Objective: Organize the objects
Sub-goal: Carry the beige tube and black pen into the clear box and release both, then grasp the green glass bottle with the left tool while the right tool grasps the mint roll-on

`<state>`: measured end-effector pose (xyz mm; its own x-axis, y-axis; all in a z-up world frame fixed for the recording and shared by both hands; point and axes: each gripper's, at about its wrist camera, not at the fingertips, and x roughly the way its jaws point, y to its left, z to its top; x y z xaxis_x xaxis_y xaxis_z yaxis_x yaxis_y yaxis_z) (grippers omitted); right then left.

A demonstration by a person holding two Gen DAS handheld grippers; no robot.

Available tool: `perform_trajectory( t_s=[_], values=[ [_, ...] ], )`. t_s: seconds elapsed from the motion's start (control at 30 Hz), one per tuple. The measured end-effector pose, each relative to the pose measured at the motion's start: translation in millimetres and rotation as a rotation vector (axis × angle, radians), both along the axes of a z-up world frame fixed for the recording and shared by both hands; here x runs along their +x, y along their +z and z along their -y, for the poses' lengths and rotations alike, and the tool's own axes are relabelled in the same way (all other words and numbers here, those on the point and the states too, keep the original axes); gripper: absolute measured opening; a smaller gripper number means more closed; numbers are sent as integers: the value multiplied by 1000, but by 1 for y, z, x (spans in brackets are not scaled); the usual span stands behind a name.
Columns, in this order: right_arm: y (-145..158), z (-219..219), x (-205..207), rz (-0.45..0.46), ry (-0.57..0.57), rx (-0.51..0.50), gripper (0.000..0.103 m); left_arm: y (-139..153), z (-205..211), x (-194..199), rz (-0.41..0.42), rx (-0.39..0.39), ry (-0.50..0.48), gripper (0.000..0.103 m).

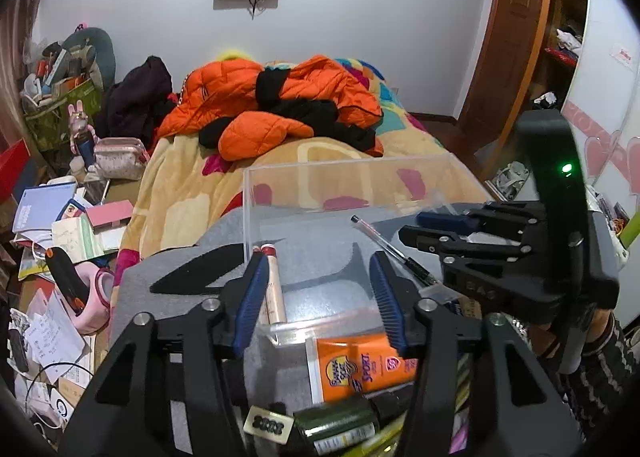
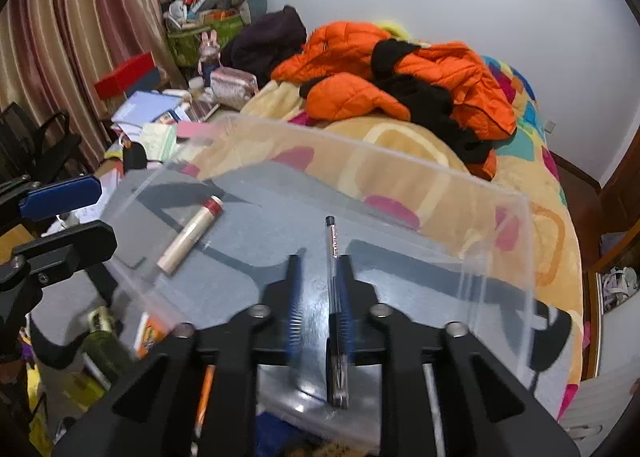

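Note:
A clear plastic box (image 1: pixel 348 177) (image 2: pixel 400 173) sits on a grey mat at the foot of the bed. Inside it lies a cream tube with a red cap (image 1: pixel 274 285) (image 2: pixel 190 233). My right gripper (image 2: pixel 318 277) is open over the box, and a clear black-tipped pen (image 2: pixel 334 277) (image 1: pixel 390 247) lies along its right finger, pointing into the box. My left gripper (image 1: pixel 320 285) is open and empty, just in front of the box's near wall, with the tube beside its left finger. An orange sunscreen tube (image 1: pixel 364 371) and a dark green bottle (image 1: pixel 340 425) lie below it.
The bed holds an orange jacket (image 1: pixel 280 97) and black clothes. A cluttered desk with books and papers (image 1: pixel 60 225) stands to the left. A wardrobe and wooden door (image 1: pixel 516 49) are to the right. A pencil (image 2: pixel 204 389) lies under the right gripper.

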<state>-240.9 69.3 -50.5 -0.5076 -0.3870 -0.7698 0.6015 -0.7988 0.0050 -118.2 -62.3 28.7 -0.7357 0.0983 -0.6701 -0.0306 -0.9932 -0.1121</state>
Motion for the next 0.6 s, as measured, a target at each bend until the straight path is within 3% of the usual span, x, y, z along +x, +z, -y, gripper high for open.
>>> perform_trajectory(
  t_s=[0.13,0.3,0.37,0.6],
  values=[
    [25,-22,20,-73,-22,-46,52,7,2,14,-27,-20,8,66],
    [48,-51,43,-136,-69,-77,78,6,6,31,-19,-21,9,68],
    [52,-63,51,-152,-93,-81,82,1,6,37,-4,-20,8,68],
    [40,-104,77,-155,-186,-45,83,-25,6,52,67,-11,7,68]
  ],
)
